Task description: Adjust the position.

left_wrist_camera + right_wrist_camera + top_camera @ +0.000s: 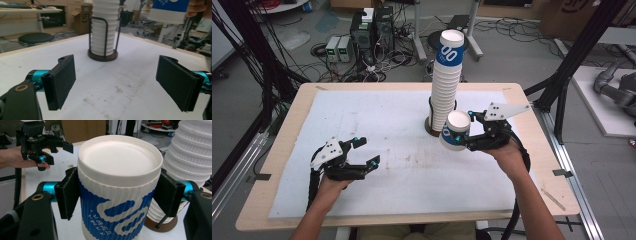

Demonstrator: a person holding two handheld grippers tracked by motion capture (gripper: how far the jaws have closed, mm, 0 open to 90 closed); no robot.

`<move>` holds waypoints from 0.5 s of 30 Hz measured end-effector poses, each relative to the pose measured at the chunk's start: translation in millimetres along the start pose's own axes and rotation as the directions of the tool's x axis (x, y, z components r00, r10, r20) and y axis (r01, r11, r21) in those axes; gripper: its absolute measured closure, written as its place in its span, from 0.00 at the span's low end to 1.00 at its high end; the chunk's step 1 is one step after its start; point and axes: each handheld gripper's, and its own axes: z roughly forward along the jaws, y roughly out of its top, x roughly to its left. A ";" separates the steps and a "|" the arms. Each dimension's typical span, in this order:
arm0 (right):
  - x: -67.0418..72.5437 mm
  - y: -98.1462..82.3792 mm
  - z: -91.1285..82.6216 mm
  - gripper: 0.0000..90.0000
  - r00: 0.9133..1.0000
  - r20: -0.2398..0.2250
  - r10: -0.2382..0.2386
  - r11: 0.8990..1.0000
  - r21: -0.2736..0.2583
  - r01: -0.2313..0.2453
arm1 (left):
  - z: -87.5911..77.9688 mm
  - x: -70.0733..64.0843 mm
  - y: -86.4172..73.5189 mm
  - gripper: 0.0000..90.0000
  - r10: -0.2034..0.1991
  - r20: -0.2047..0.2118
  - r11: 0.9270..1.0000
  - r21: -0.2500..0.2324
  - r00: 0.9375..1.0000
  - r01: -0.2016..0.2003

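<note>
Right gripper view has the blue-and-white ribbed paper cup (117, 195) pinched at both sides by the right gripper (117, 197), lifted just beside the tall stack of white cups (446, 85) in its dark wire holder (103, 53), probably for stacking. Left gripper (362, 152) hovers spread over the white mat (402, 160), holding nothing.

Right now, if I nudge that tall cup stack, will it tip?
Probably. The cup stack towers far above its wire holder and already leans. The cups look like light ribbed paper, so a high nudge would likely sway or topple the upper part.
</note>
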 end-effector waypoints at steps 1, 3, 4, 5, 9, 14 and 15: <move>0.4 0.2 0.6 0.32 1.000 -0.002 -0.003 1.000 -0.005 0.003 | 1.3 -1.7 0.9 0.18 0.004 0.006 1.000 0.002 1.000 -0.004; 1.9 1.0 1.9 0.32 1.000 -0.010 -0.003 1.000 -0.004 0.003 | 4.3 -3.9 1.9 0.17 0.002 0.026 1.000 0.001 1.000 -0.002; 3.0 1.3 2.7 0.32 1.000 -0.016 -0.001 1.000 -0.002 0.001 | 5.5 -4.7 2.6 0.17 0.004 0.036 1.000 0.005 0.999 -0.004; 3.9 1.8 3.8 0.32 1.000 -0.018 -0.005 1.000 -0.001 0.005 | 7.4 -5.9 3.6 0.17 0.002 0.053 1.000 0.004 0.999 -0.002; 7.0 3.5 8.3 0.32 0.999 -0.039 -0.014 1.000 -0.005 0.014 | 13.8 -9.2 9.9 0.17 0.008 0.098 1.000 -0.001 0.995 -0.008; 10.5 5.7 12.7 0.32 0.998 -0.065 -0.016 1.000 -0.008 0.015 | 24.2 -15.3 18.3 0.17 0.031 0.169 1.000 -0.005 0.985 -0.030; 12.3 6.8 14.4 0.32 0.997 -0.073 -0.020 1.000 -0.010 0.019 | 26.0 -16.3 19.9 0.17 0.032 0.176 0.999 -0.009 0.984 -0.031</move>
